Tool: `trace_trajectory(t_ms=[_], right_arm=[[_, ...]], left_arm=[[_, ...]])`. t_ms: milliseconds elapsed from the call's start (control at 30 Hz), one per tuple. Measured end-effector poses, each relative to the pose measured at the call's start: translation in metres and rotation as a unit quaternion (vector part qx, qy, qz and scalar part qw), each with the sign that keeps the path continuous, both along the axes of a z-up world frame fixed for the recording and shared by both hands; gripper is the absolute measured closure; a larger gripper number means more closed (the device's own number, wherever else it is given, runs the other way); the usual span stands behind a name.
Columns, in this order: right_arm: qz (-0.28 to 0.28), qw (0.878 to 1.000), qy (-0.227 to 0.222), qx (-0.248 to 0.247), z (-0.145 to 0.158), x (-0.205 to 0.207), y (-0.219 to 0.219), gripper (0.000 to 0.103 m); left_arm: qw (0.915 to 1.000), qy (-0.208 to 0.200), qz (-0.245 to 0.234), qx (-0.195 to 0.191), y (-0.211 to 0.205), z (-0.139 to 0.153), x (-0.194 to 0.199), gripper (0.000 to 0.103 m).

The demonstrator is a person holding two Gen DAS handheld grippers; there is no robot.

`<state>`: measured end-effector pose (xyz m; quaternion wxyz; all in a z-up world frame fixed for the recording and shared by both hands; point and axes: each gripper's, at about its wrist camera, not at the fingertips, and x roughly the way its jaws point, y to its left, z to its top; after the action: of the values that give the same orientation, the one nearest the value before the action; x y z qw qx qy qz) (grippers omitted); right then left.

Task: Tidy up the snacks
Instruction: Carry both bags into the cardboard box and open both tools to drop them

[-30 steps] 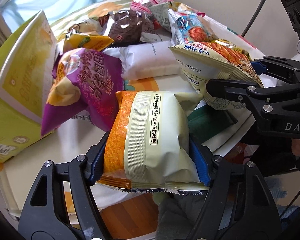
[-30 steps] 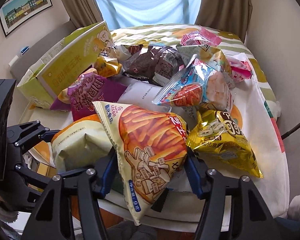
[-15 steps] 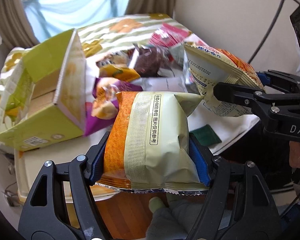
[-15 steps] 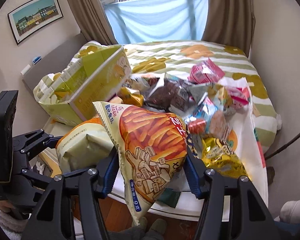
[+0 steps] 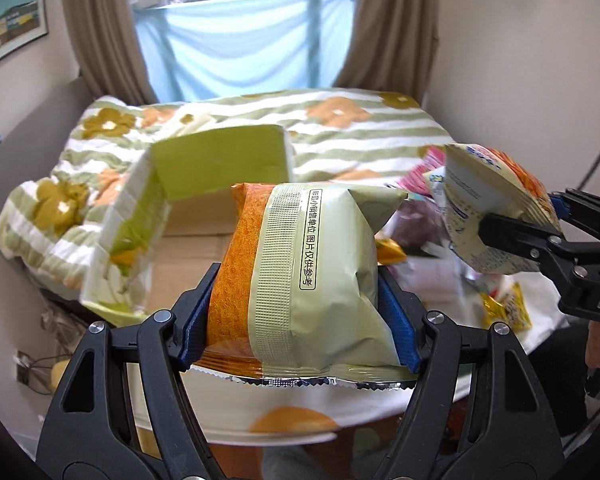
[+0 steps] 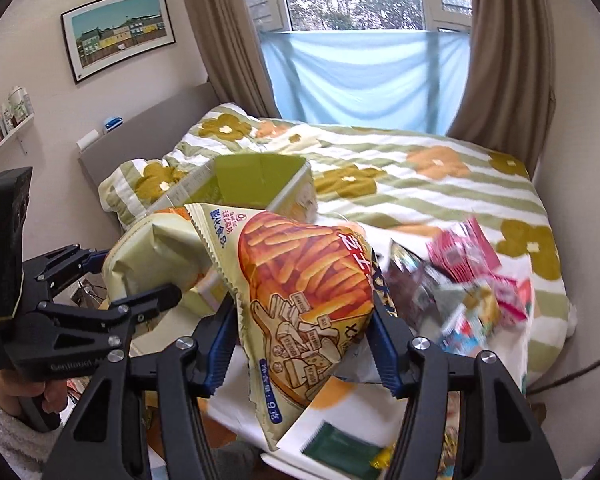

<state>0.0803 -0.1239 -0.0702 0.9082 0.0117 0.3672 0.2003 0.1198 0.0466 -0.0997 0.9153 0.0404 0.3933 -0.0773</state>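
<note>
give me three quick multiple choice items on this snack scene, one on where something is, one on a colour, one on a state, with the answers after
1. Where does the open box stand?
A. beyond the left gripper's bag
B. on the wall shelf
C. under the window cloth

2. What colour is the box's inner flap?
A. red
B. green
C. black

3. What is the state of the right gripper?
A. open and empty
B. shut on nothing
C. shut on the stick-snack bag

Answers:
1 A, the box shows behind the pale green and orange bag that the left gripper clamps.
2 B, the raised flap is lime green.
3 C, both blue pads press the bag's sides.
</note>
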Motion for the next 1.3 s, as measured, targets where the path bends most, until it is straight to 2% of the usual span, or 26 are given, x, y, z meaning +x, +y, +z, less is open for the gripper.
trace_trajectory(t_ms=[167,267,467,600,700,867,900,967,1033,1200,1300], right_arm=[[0.001,1.000,-0.014,0.004,0.013,0.031,0.055,0.048],[-0.008,1.000,-0.012,0.014,0.017,0.050,0.091,0.048],[-0.028,0.999,0.006,0.022,0.012,0.084,0.150,0.048],[-0.063,0.997,0.030,0.032,0.002,0.101,0.169,0.048],[-0.082,0.994,0.053,0.042,-0.007,0.113,0.175,0.048],[-0.086,0.993,0.067,0.040,-0.014,0.124,0.180,0.048],[-0.085,0.993,0.069,0.040,-0.016,0.126,0.181,0.047],[-0.081,0.993,0.073,0.042,-0.018,0.131,0.182,0.048],[-0.075,0.994,0.073,0.044,-0.019,0.132,0.182,0.048],[-0.053,0.994,0.079,0.055,-0.022,0.132,0.182,0.047],[-0.038,0.994,0.089,0.041,-0.030,0.135,0.191,0.047]], left_arm=[[0.9998,0.004,0.018,0.010,0.066,0.004,0.039,0.033],[0.9994,0.016,0.021,0.023,0.101,-0.004,0.065,0.033],[0.9978,0.054,-0.009,0.036,0.144,-0.032,0.109,0.033],[0.9949,0.079,-0.037,0.049,0.145,-0.054,0.127,0.033],[0.9932,0.096,-0.050,0.044,0.147,-0.066,0.138,0.033],[0.9914,0.107,-0.063,0.041,0.145,-0.076,0.145,0.031],[0.9911,0.108,-0.066,0.041,0.143,-0.076,0.145,0.030],[0.9915,0.103,-0.066,0.046,0.141,-0.073,0.141,0.011],[0.9929,0.092,-0.059,0.046,0.145,-0.066,0.136,0.002],[0.9960,0.079,-0.030,0.028,0.166,-0.050,0.123,0.002],[0.9969,0.074,-0.006,0.025,0.175,-0.046,0.116,0.002]])
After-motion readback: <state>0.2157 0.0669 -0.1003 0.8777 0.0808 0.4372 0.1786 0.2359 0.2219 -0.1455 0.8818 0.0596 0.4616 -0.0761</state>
